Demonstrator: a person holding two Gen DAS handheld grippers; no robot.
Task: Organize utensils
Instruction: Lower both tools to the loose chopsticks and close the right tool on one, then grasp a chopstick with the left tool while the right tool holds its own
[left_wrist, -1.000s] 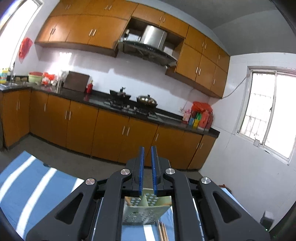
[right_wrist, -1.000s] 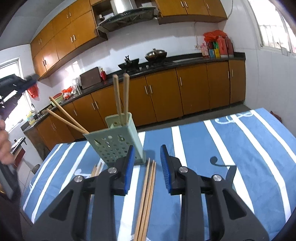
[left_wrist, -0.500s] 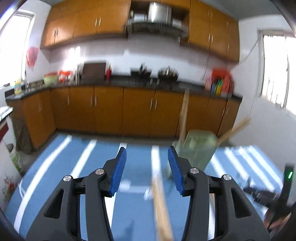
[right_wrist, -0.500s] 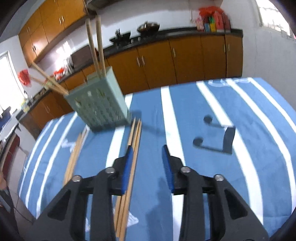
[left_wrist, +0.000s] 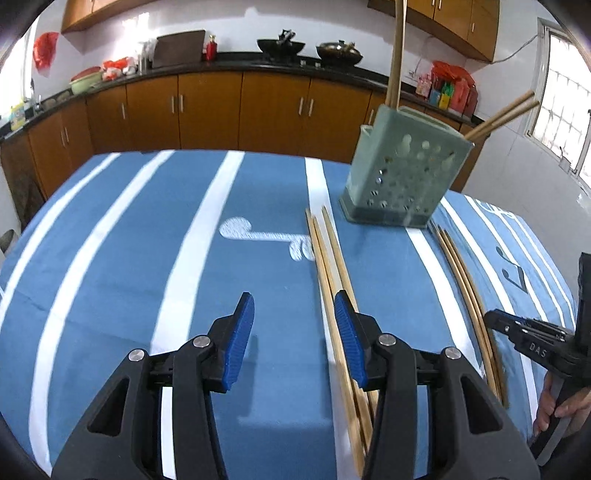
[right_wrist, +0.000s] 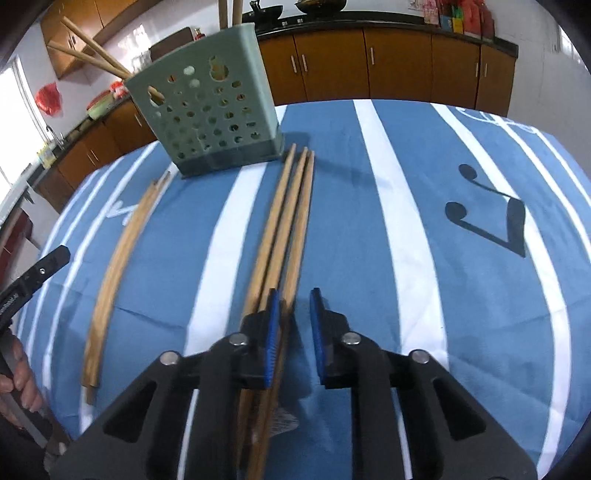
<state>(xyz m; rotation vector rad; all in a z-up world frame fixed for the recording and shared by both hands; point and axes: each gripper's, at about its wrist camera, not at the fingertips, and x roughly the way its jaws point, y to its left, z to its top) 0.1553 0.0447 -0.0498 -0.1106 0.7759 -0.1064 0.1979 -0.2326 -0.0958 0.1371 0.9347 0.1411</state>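
Chopsticks lie lengthwise toward the holder, one bundle by each gripper.

The green holder (right_wrist: 214, 107) stands at the far side of the striped cloth (left_wrist: 147, 258) with some sticks already upright or leaning in it. The right bundle (right_wrist: 284, 225), three sticks side by side, runs from the holder's base straight back under the right gripper (right_wrist: 293, 332); its fingers are narrowly parted and empty, the left pad over the bundle's right edge. The left bundle (left_wrist: 328, 266) likewise points at the holder and passes just under the right pad of the left gripper (left_wrist: 293, 339), whose fingers are wide apart and empty. Each bundle's long axis runs along the fingers, so either gripper looks about equally near its own; the right seems better centred for closing.
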